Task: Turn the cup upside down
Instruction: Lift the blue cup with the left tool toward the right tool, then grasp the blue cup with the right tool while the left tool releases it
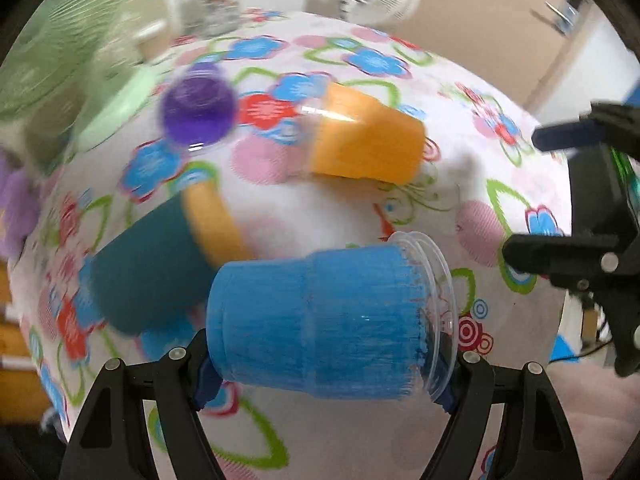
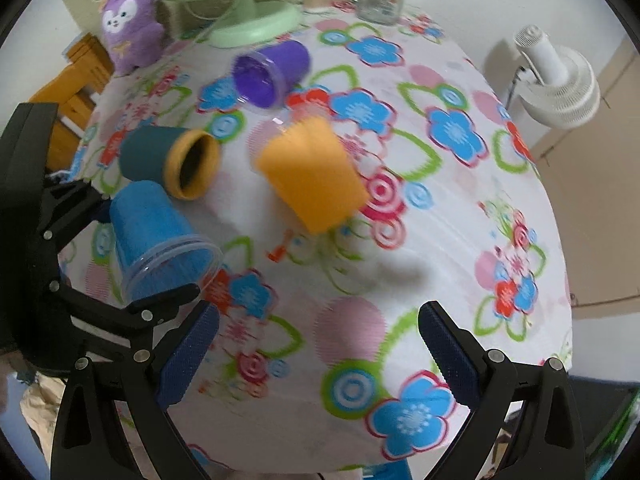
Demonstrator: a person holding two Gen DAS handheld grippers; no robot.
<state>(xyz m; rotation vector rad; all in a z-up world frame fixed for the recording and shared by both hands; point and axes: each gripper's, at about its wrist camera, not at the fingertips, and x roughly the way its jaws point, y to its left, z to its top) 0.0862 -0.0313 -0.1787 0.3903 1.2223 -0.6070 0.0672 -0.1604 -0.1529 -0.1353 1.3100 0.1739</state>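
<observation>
Now your left gripper [image 1: 328,364] squeezes the blue cup [image 1: 320,320] sideways above the table [image 2: 460,240]. Your right gripper [image 2: 320,356] hangs wide, holding nothing. Next, turn the cup mouth down.

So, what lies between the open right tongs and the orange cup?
Only bare flowered tablecloth, seen in the right wrist view; nothing stands between the right tongs and the orange cup.
</observation>
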